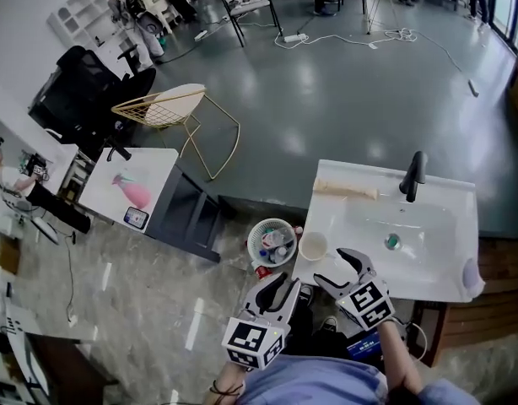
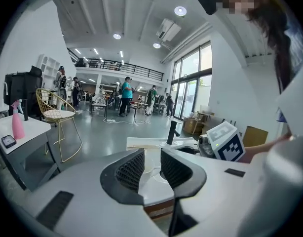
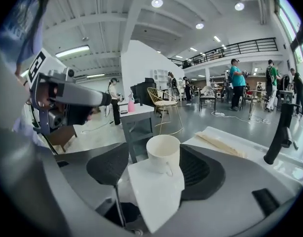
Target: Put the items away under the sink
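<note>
Grey polished flooring runs through a big open hall, with people and furniture far back; the white sink (image 1: 428,287) sits on a wooden cabinet (image 1: 500,264) at the lower right of the head view, and everything below is placed from it.

Well to the left of the sink stands a white side table (image 1: 153,165) with a pink spray bottle (image 1: 132,191) lying on it and a small dark device (image 1: 136,218) at its near edge. Behind that table, further from the sink, is a gold wire chair (image 1: 170,106). Just beside the sink's left edge is a round white wastebasket (image 1: 251,245) with several items inside.

The left gripper (image 1: 282,283) hangs off the sink's front left corner, over the floor rather than the basin. Its own view shows its jaws parted by a narrow gap with nothing between them.

A white mug (image 1: 313,245) stands upright on the sink's front left corner. The right gripper (image 1: 337,270) points at it from the near side. In the right gripper view the jaws are spread wide and the mug lines up with the gap, but neither pad presses on it.

Along the sink's back ledge lies a long beige roll (image 1: 345,190). The black tap (image 1: 413,175) rises to its right, and the drain (image 1: 393,241) sits in the bowl.
</note>
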